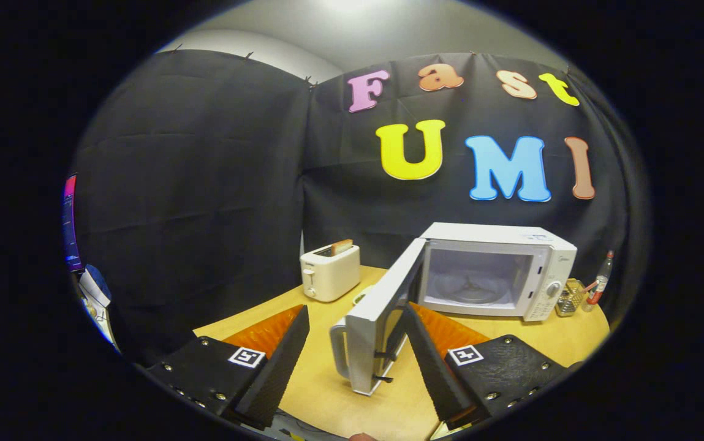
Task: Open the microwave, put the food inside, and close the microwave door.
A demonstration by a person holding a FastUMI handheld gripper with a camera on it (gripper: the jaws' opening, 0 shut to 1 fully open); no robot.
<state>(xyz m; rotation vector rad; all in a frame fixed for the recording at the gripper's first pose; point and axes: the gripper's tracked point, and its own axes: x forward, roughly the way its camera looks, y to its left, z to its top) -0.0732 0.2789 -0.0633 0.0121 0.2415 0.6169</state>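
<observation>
Gripper view: the gripper (pixel 356 352) is seen with fingers spread and nothing held, the microwave door (pixel 376 318) swung open between them at twelve o'clock. Beyond, at one o'clock, the microwave (pixel 499 272) stands on the wooden table (pixel 321 392), its cavity exposed. At eleven o'clock a toaster (pixel 329 272) with bread (pixel 341 247) is set.

My claw (pixel 355 361) stands wide apart over the wooden worktop (pixel 548 340), gripping nothing, with the edge of the swung-out microwave door (pixel 371 327) and its handle (pixel 338 349) rising in the gap between my two fingers. Beyond the fingers, at about one o'clock, the white microwave (pixel 511 275) sits with its cavity open and the turntable (pixel 471 293) bare. At eleven o'clock a white toaster (pixel 329 271) holds a slice of bread (pixel 341 246), and past the microwave at two o'clock stand a small glass (pixel 570 297) and a bottle (pixel 600 283).
</observation>
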